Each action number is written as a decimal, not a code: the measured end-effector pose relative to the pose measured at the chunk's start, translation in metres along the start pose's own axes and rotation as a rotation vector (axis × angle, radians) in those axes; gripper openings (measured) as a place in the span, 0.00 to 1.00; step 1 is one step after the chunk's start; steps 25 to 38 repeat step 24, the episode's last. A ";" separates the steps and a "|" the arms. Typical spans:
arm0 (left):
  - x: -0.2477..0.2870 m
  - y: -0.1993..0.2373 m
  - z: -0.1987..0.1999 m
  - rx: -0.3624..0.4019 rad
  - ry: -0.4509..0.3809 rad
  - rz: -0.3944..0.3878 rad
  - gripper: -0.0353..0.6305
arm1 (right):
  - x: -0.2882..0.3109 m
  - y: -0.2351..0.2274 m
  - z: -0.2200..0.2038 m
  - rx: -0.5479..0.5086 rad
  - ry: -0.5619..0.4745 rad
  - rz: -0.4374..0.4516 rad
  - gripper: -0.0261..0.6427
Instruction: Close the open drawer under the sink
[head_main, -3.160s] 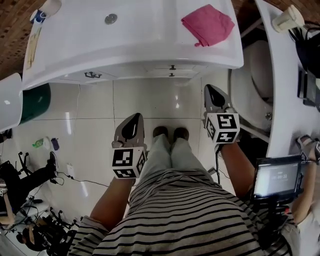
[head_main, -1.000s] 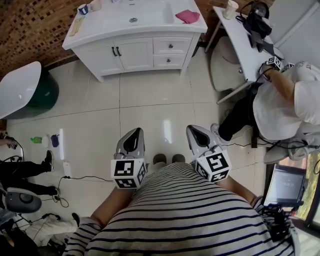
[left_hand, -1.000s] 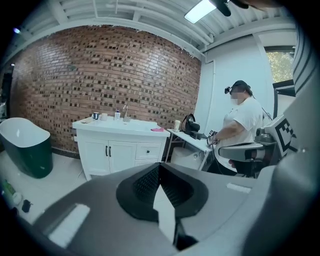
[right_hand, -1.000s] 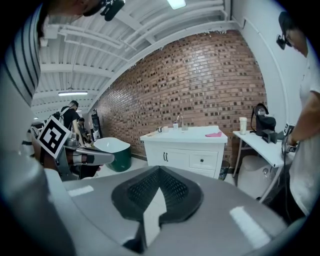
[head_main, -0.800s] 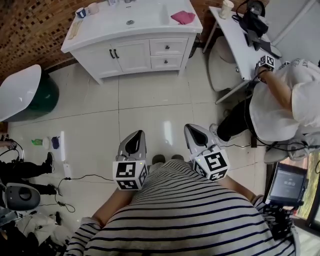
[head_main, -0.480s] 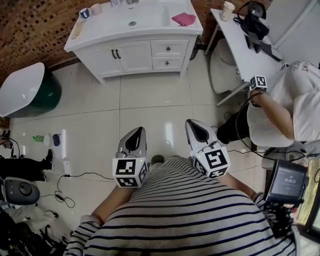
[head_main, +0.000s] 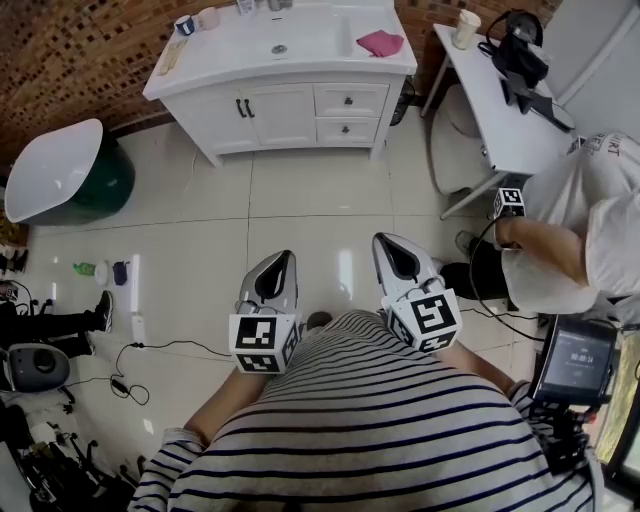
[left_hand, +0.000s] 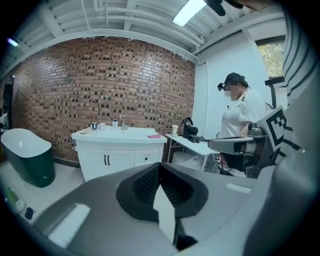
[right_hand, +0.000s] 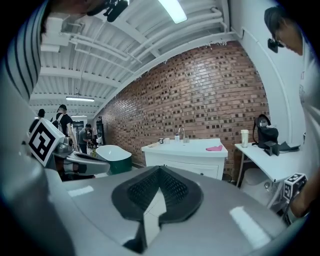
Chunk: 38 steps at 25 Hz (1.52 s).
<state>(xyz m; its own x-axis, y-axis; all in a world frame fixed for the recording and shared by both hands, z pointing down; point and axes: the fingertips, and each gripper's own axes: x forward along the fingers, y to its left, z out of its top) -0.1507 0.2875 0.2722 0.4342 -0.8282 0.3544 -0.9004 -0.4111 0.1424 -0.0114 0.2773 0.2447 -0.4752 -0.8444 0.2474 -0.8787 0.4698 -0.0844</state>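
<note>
The white vanity stands far ahead against the brick wall. Its two drawers on the right side sit flush with the front, beside a double door. A pink cloth lies on the sink top. My left gripper and right gripper hang side by side close to my body, over the floor tiles and well short of the vanity. Both are shut with nothing in them. The vanity shows small beyond the left gripper, and the vanity again beyond the right gripper.
A green and white bathtub stands at the left. A white table with a cup and black gear is at the right, a white seat under it. A person in white sits at the right. Cables lie on the floor.
Since 3.2 s ago I have backed away from the vanity, which is now far off. Over the last second the grippers have stayed shut and nearly still; the seated person's arm has moved.
</note>
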 end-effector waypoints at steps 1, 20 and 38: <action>-0.001 0.000 0.000 -0.001 -0.002 0.004 0.08 | -0.001 0.000 0.001 -0.002 -0.002 0.000 0.04; 0.002 -0.006 -0.002 0.015 0.006 -0.022 0.08 | -0.006 -0.001 -0.003 0.006 0.000 -0.013 0.04; 0.000 -0.002 -0.002 0.017 0.004 -0.016 0.08 | -0.002 0.004 -0.003 0.000 0.001 -0.003 0.04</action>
